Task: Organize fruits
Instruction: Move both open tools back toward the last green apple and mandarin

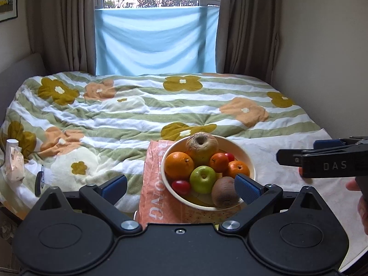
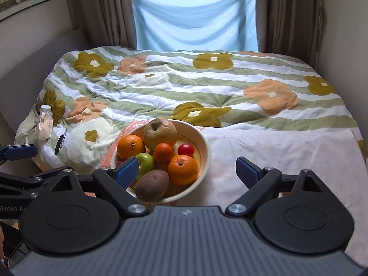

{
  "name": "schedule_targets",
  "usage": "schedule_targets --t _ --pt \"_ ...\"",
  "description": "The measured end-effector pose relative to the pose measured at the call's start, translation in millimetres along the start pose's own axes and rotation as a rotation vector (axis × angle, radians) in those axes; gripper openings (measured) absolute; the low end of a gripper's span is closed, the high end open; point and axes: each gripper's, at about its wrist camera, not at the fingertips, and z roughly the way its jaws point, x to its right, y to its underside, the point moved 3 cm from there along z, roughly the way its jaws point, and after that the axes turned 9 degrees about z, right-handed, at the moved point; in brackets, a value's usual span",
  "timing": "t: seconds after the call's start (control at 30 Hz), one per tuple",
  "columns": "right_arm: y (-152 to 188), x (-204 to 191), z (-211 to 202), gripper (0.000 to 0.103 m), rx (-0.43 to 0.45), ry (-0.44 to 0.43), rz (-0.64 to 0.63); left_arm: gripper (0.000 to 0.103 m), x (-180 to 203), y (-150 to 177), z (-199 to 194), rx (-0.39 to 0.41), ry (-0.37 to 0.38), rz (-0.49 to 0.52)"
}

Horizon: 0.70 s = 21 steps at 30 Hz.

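A cream bowl [image 1: 247, 158] [image 2: 205, 146] sits on the bed's near edge. It holds a brownish apple [image 1: 202, 146], two large oranges [image 1: 179, 164] [image 1: 238, 169], a small orange [image 1: 219, 162], a green apple [image 1: 202, 179], a kiwi [image 1: 224, 192] and red tomatoes [image 1: 181, 186]. My left gripper [image 1: 182, 187] is open and empty, its pads either side of the bowl's near part. My right gripper [image 2: 187, 169] is open and empty, just right of the bowl, its left pad [image 2: 127, 169] over the bowl's near rim. It also shows side-on in the left wrist view [image 1: 296, 154].
The bowl rests on an orange printed bag [image 1: 153, 184]. A flowered quilt [image 1: 138, 105] covers the bed, with a white sheet [image 2: 287, 161] at the near right. A small white packet [image 1: 14, 163] and a dark key fob [image 1: 38, 182] lie at the left. Walls and curtains surround the bed.
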Motion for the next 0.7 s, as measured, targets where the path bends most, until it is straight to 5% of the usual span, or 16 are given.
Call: schedule_targets --t 0.33,0.7 --pt "13.2 63.8 -39.6 0.103 0.003 -0.018 0.007 0.102 45.1 13.8 -14.4 -0.023 -0.068 -0.044" --pt "23.3 145.3 -19.9 0.103 -0.068 -0.041 -0.051 0.103 102.6 39.4 22.1 -0.099 -0.172 -0.144"
